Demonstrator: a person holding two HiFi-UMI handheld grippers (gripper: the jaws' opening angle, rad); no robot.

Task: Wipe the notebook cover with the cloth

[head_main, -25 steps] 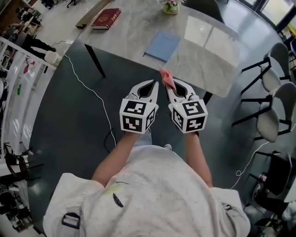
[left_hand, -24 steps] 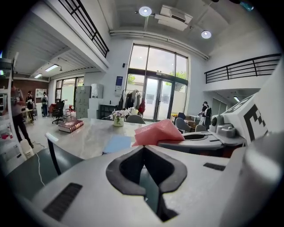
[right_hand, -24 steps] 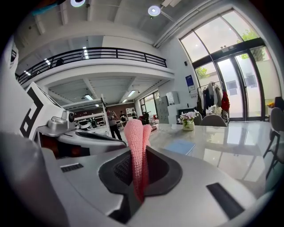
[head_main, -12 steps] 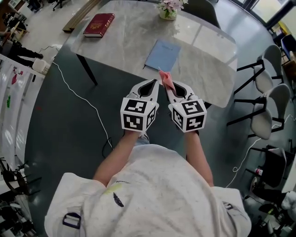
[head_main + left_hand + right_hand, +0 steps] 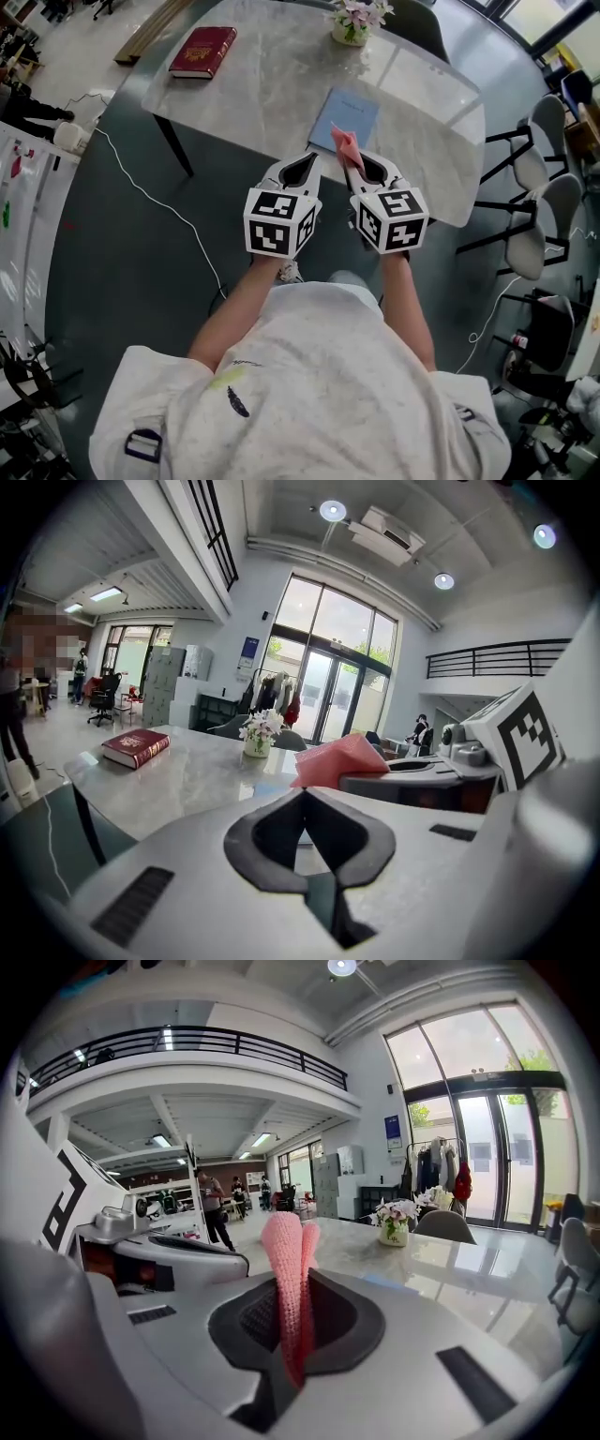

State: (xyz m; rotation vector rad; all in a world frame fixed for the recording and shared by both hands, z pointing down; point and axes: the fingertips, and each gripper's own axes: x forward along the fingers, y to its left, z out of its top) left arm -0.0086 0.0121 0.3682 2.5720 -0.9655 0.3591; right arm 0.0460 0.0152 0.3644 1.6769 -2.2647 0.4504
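I'm looking down on the pale marble surface [image 5: 262, 89], stretching across the top of the head view. I'm holding both claws side by side at its near edge. The left claw [image 5: 300, 161] is sitting with its jaws together and nothing is showing between them. The right claw [image 5: 361, 167] is pinching the cloth. The blue notebook [image 5: 345, 112] is lying flat on the surface, just beyond the right claw. A red book [image 5: 202, 50] is lying well apart at the far left corner. The pink cloth [image 5: 345, 148] is sticking up out of the jaws, its tip overlapping the notebook's near edge. A flower pot [image 5: 353, 23] is standing at the far edge.
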